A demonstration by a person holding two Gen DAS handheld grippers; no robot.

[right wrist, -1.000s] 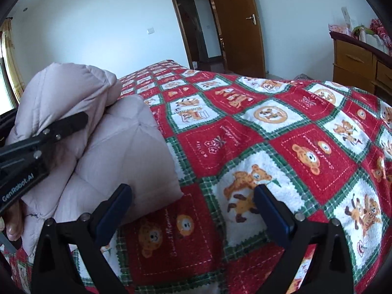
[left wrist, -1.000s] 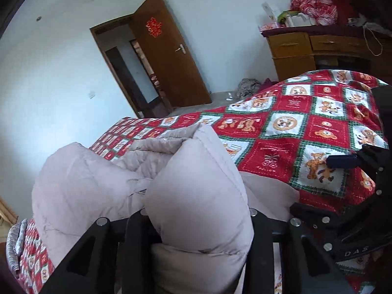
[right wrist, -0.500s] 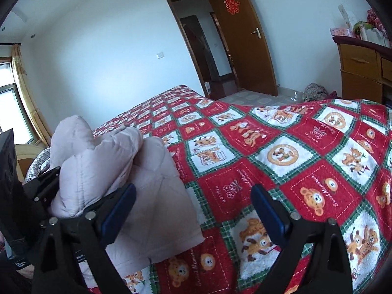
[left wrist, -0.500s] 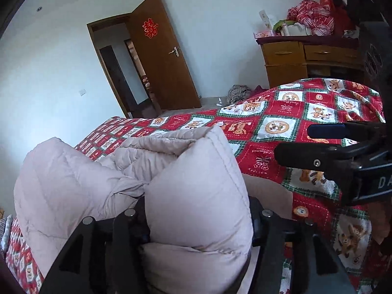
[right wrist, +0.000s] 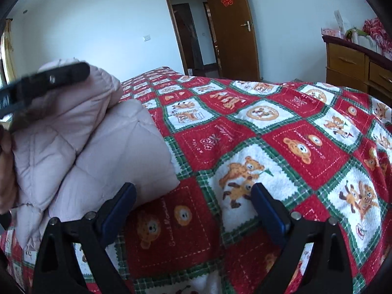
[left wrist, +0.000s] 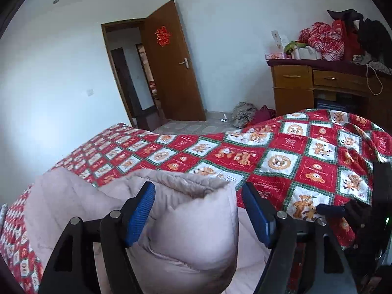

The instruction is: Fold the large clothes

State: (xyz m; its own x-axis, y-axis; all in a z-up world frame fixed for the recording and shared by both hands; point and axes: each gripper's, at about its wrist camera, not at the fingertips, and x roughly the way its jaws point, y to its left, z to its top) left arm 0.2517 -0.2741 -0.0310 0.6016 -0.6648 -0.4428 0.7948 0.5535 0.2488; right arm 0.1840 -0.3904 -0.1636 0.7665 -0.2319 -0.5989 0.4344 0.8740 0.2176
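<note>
A pale pink padded coat (left wrist: 186,232) lies folded in a thick bundle on the bear-patterned bedspread (left wrist: 281,161). My left gripper (left wrist: 198,186) straddles the upper fold and its jaws are opening. The fold bulges between the blue pads (left wrist: 140,210), the left one at the fabric and the right one standing clear of it. In the right wrist view the coat (right wrist: 103,152) fills the left side, with a blurred finger of the left gripper (right wrist: 49,80) over its top. My right gripper (right wrist: 192,188) is open over the bedspread (right wrist: 269,134), nothing between its fingers, just right of the coat's lower corner.
A hand (right wrist: 6,171) shows at the left edge beside the coat. Beyond the bed are an open brown door (left wrist: 171,68), a wooden dresser (left wrist: 318,83) piled with clothes, and a heap of clothes on the floor (left wrist: 245,112).
The left jaws have spread apart from the coat fold they were squeezing, and the left gripper has lifted slightly. The right gripper swung back and returned to near the coat's corner.
</note>
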